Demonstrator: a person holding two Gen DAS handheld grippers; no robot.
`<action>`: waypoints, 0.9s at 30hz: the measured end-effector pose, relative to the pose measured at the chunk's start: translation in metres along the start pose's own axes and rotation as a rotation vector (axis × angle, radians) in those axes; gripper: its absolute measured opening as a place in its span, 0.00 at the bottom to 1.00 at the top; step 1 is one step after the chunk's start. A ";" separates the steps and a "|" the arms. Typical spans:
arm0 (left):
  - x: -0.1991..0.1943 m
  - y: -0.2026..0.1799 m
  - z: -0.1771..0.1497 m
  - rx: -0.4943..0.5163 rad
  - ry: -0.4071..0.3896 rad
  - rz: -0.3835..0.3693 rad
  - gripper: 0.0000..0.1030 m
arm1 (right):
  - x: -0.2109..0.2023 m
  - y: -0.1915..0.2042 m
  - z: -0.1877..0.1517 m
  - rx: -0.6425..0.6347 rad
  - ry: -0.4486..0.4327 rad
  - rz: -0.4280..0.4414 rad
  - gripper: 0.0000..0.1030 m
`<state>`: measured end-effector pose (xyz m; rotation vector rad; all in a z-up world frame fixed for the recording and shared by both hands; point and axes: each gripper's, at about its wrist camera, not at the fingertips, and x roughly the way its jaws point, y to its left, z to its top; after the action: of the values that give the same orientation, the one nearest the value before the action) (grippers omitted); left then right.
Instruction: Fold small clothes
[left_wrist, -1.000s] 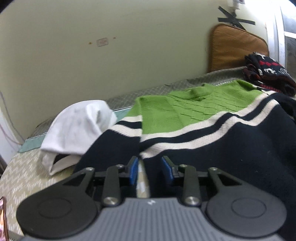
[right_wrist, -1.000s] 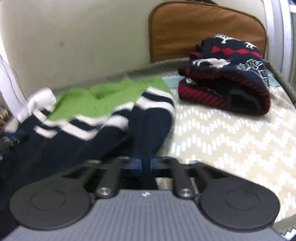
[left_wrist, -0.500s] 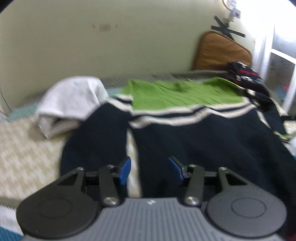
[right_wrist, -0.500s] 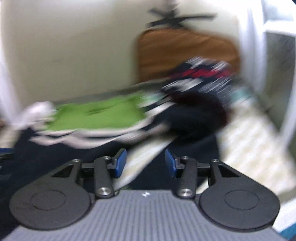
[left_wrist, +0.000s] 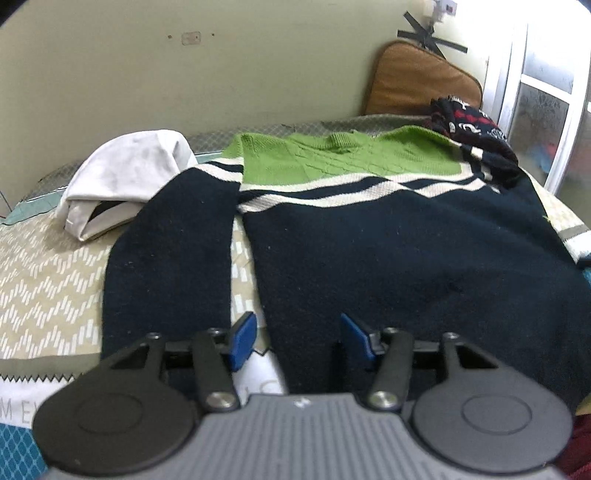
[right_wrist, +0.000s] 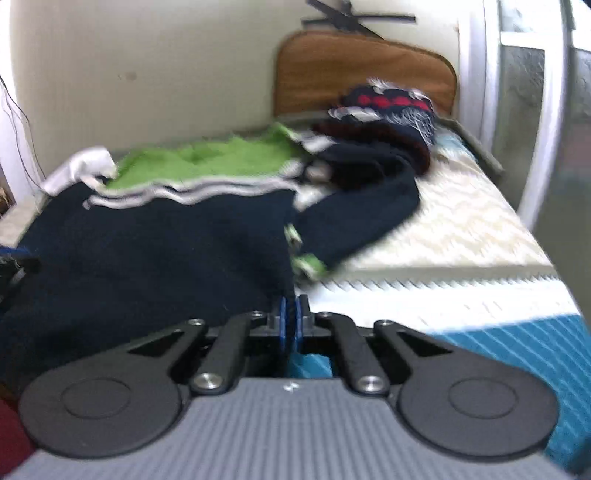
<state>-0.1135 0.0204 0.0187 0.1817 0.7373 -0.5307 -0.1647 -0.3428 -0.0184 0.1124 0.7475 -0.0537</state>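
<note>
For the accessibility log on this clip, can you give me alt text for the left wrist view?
A navy sweater with a green top and cream stripes lies flat on a patterned bed, its sleeve stretched toward the camera. The left hand-held gripper hovers open over the hem. A white garment sits at the left, a brown cushion behind.

Navy-and-green striped sweater (left_wrist: 388, 236), flat, sleeves spread, on bed

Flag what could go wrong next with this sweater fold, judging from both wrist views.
1. The right gripper is shut on only the hem corner of the sweater; so thin a pinch may slip.
2. The left gripper is open above the hem, jaws just widening, so one-sided pulling could skew it.
3. The right sleeve lies bunched against the patterned knit and could drag it.
</note>
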 end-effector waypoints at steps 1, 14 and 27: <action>-0.004 0.002 0.000 -0.003 -0.012 0.007 0.54 | -0.001 0.002 0.000 -0.024 -0.004 -0.021 0.08; -0.076 0.119 -0.010 -0.398 -0.221 0.284 0.68 | 0.035 0.100 0.079 -0.044 -0.113 0.446 0.37; -0.099 0.154 -0.085 -0.483 -0.244 0.286 0.81 | 0.130 0.301 0.091 -0.246 0.283 0.765 0.37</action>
<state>-0.1445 0.2200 0.0199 -0.2234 0.5694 -0.0891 0.0192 -0.0567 -0.0159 0.1663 0.9446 0.7941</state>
